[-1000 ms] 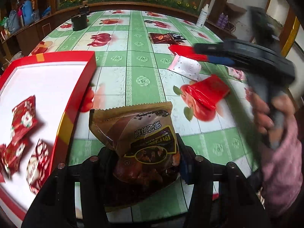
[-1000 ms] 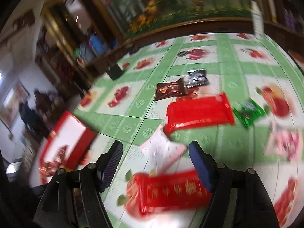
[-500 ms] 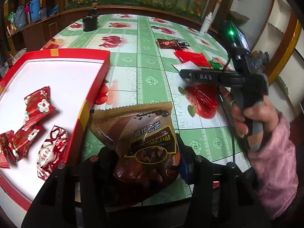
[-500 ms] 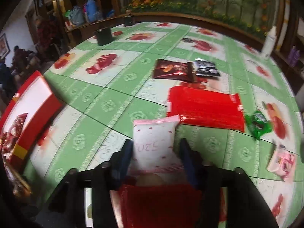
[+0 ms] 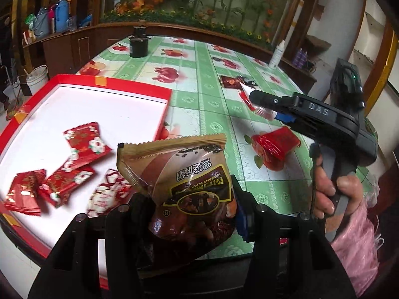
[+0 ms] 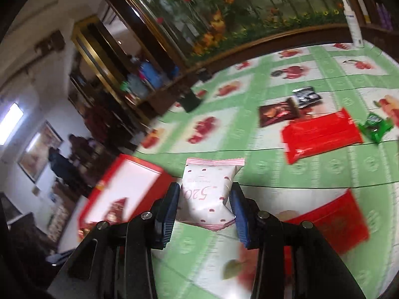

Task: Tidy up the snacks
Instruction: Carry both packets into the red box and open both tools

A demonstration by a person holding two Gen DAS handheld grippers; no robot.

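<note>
The step in hand looks like carrying two snacks to the red tray (image 5: 139, 92), and it should go best if each packet is brought fully over the white floor of the tray and lowered before the jaws let go, so nothing catches the raised red wall or lands on the sweets already there. Nearest the left camera, the left gripper (image 5: 189, 214) is partly closed on the brown snack bag (image 5: 184, 174), gripped across its lower half with its crimped top standing free, hanging just over the tray's near right corner. On the other side, the right gripper (image 6: 204, 206) has just been closing, and its blue pads now sit against both sides of the white spotted packet (image 6: 208, 191), lifted clear of the green tablecloth (image 6: 224, 137); that view is blurred, so how firm the hold is I cannot say. Beyond it lie a long red packet (image 6: 321, 137), a brown packet (image 6: 276, 113) and a green one (image 6: 375, 125), not yet collected.
</note>
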